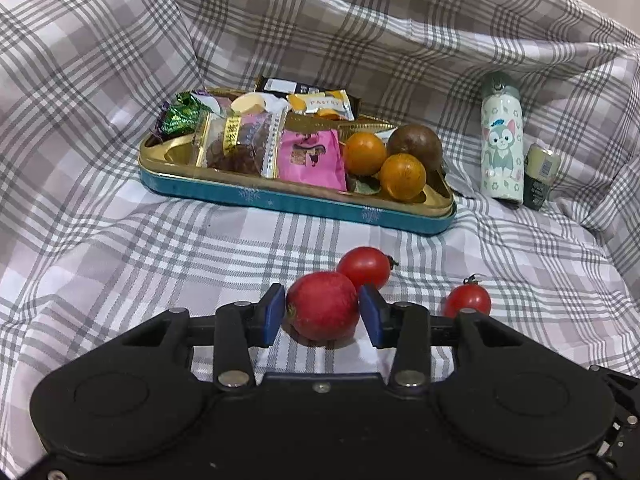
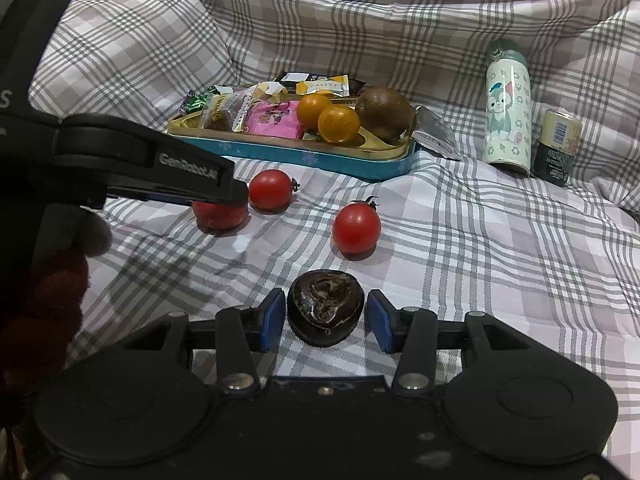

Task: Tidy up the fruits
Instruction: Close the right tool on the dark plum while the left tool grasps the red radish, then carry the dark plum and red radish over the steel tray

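Checked bedsheet (image 2: 460,240) under fruit tin (image 2: 360,166), bottle (image 2: 507,108), tomatoes (image 2: 356,229)

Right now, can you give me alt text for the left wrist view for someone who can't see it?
The left gripper brackets a red fruit on the plaid cloth, pads close on each side. Two cherry tomatoes lie nearby; behind, a gold tray holds snack packets, two oranges and a brown fruit.

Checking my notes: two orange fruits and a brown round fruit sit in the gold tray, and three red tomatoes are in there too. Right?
Not quite. The three red tomatoes lie on the checked cloth before the gold tray, as the right wrist view shows.
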The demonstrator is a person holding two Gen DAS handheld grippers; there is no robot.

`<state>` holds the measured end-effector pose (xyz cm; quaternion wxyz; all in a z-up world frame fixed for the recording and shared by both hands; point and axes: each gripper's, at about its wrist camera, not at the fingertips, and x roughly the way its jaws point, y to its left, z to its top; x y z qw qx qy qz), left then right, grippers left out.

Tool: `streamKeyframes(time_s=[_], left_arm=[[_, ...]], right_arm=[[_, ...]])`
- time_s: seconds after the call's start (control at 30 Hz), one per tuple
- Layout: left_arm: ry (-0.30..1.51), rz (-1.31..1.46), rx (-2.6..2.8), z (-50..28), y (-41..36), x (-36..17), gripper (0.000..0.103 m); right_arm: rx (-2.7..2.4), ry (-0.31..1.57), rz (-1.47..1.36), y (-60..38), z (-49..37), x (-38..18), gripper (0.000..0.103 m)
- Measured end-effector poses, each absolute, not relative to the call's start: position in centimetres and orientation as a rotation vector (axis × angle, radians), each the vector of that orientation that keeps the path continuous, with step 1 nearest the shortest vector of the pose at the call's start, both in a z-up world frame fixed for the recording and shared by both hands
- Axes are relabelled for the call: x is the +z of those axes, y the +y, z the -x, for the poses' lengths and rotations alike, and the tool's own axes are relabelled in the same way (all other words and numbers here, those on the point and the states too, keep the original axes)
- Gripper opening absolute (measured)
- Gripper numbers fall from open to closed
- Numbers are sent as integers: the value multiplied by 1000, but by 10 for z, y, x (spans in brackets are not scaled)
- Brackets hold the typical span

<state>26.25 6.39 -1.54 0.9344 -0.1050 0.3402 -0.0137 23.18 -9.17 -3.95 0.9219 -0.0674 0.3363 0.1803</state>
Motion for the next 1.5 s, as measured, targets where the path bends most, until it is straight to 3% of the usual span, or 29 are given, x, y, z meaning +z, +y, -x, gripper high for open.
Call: streamKeyframes(time_s=[1.5], left_arm=[[650, 188, -93, -252, 49, -8, 50]], right_arm=[[289, 690, 28, -117, -240, -29, 43]])
